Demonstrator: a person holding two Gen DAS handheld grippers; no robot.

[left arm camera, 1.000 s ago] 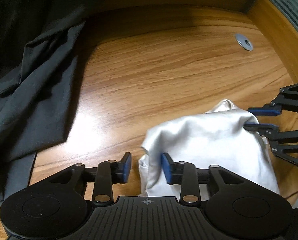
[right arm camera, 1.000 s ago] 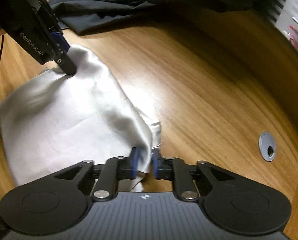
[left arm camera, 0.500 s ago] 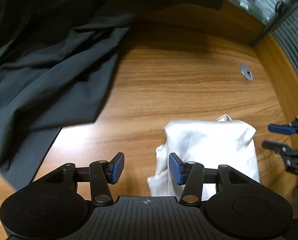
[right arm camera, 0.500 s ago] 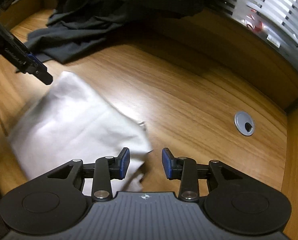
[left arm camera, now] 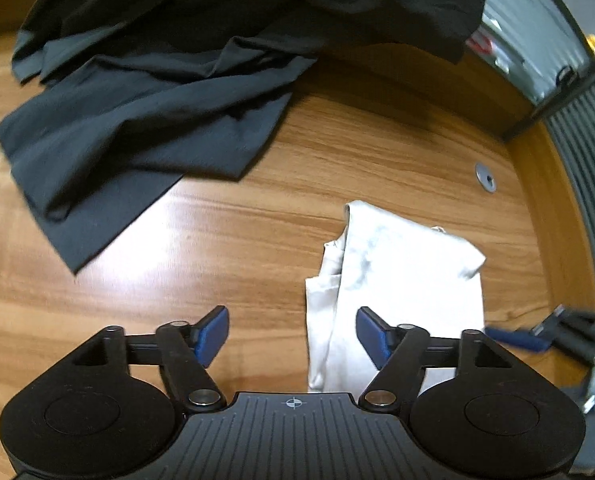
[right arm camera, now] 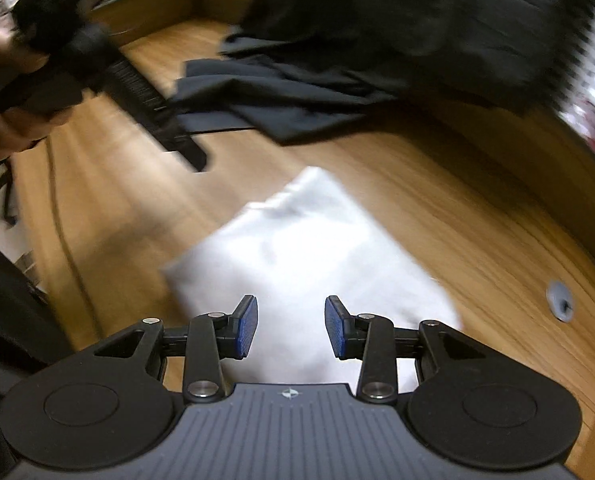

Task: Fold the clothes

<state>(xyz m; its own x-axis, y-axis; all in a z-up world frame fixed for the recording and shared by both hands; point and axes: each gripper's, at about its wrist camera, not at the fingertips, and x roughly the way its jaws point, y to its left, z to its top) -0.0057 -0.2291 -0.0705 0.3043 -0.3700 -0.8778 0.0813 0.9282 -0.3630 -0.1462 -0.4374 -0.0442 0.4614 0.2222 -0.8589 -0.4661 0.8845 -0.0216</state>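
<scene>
The left gripper [left arm camera: 292, 334], black-armed with blue pads, is hanging over the wood with its jaws spread wide; they have just been opening, and nothing is being pinched between them. Only the near corner of the folded white satin-like garment [left arm camera: 397, 276] is showing in the gap, lying flat on the surface beneath the pads rather than held. The right gripper [right arm camera: 291, 326] is standing parted too, less widely, its jaws also having just been opening, and the white bundle [right arm camera: 317, 264] is sitting below and beyond its pads, untouched as far as the blurred right wrist view lets me judge.

That both tools are empty and raised looks deliberate to me: the white piece is lying as a compact rectangle in the lower right of the left wrist view, edges roughly stacked, so it is probably being left as finished.

Outward from there, the crumpled dark grey cloth [left arm camera: 145, 120] is sprawling across the upper left of that view, well apart from the white one, and is likely waiting its turn. The brown wood-grain tabletop [left arm camera: 225, 240] is lying bare between them. A small round metal grommet [left arm camera: 485, 177] is sitting toward the right edge. In the right wrist view, the person's hand [right arm camera: 13, 128] is gripping the other tool's handle at upper left.
</scene>
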